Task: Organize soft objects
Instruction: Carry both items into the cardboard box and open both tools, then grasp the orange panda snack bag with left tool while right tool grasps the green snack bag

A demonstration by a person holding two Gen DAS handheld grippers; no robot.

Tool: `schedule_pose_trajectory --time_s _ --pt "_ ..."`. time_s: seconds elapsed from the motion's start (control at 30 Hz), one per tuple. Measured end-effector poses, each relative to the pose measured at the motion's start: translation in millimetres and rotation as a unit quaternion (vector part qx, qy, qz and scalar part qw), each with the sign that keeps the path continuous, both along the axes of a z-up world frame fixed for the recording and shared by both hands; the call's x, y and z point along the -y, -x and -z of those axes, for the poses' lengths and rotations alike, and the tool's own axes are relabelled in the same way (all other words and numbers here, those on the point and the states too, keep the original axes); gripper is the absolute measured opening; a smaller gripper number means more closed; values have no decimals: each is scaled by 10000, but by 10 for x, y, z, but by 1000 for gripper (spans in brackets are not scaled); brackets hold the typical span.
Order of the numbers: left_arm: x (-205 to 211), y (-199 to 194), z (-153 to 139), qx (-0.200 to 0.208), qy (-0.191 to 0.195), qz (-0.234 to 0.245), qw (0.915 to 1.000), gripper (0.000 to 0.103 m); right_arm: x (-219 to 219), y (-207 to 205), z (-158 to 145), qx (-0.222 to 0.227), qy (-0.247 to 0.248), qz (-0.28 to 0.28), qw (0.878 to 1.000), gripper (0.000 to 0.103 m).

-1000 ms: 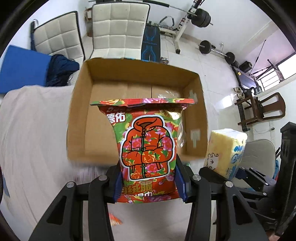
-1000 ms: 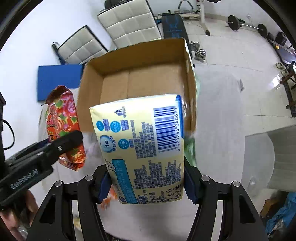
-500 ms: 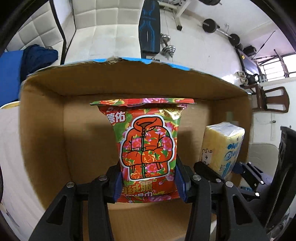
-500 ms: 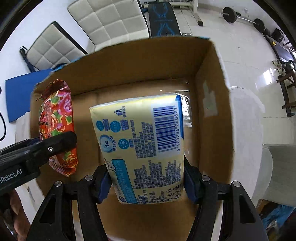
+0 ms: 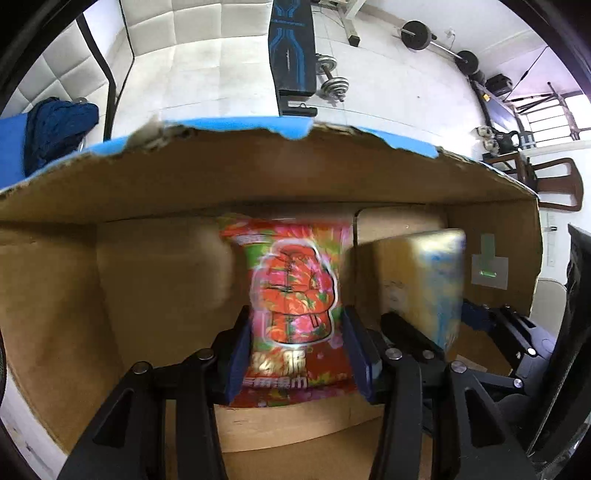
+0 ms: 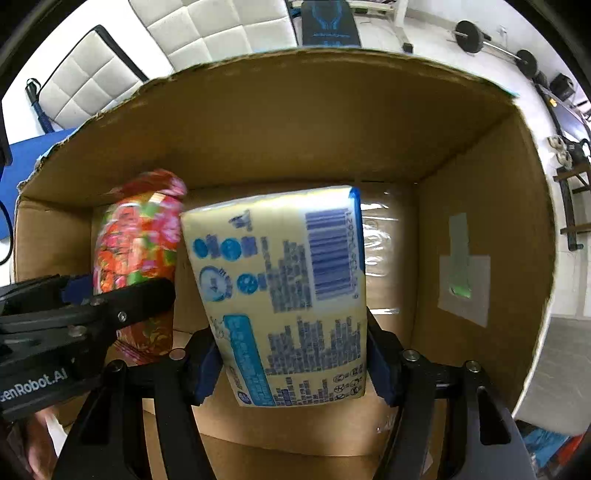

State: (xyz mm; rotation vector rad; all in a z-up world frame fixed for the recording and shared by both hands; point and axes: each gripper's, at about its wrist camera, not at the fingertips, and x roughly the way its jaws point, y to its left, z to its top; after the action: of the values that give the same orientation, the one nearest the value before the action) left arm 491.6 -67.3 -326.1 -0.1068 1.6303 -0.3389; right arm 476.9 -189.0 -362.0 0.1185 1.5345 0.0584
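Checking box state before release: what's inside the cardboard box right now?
Inside the box: the red floral pack held by the left hand-held gripper, and the yellow tissue pack held by the right hand-held gripper. Bare floor shows beside them; floor behind the packs is hidden.

White quilted chairs (image 6: 207, 29), a weight bench (image 5: 291, 55) and dumbbells (image 5: 330, 77) stand behind.

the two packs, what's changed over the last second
Both grippers carried their packs forward and down, from in front of the cardboard box to inside it. Unchanged: left gripper still clamps the red floral pack, right gripper the yellow tissue pack; neither released.
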Motion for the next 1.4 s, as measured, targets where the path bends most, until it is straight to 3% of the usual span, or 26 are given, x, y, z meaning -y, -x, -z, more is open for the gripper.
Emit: schedule_pose_trajectory --time_s 0.07,0.13,0.37,0.47,0.5,0.53,0.57,0.83,1.1,1.4 --pt "-10 31 -67 108 -154 9 9998 49 1 59 -36 7 6 -5 10000 68" --pt "-36 57 -102 229 -314 32 9992 62 7 74 -53 -19 29 40 10000 69" --pt "-233 279 -334 471 -445 -205 9977 88 52 54 -52 -69 143 -5 9999 70" --pt "-336 434 -476 660 -531 -329 9959 98 45 160 -147 -29 101 -81 9999 79" --pt "-304 451 -500 730 -586 -358 9950 101 17 179 -178 -18 106 -95 9999 87" --pt "-338 483 -520 788 -627 -365 9942 101 -4 211 -215 13 91 -98 9999 101" --pt "-373 550 -562 872 -665 -391 9932 101 -27 270 -262 64 106 -136 9998 103" --pt "-424 1001 -920 1422 -803 -505 9853 101 -127 825 -636 433 276 -137 9986 103" --pt "-427 1529 -1426 1951 -868 -524 9755 101 -144 1439 -1194 966 447 -105 9943 103" --pt "-399 1940 -1847 2317 -874 -553 9673 101 -160 1913 -1766 1386 395 -104 9895 103"
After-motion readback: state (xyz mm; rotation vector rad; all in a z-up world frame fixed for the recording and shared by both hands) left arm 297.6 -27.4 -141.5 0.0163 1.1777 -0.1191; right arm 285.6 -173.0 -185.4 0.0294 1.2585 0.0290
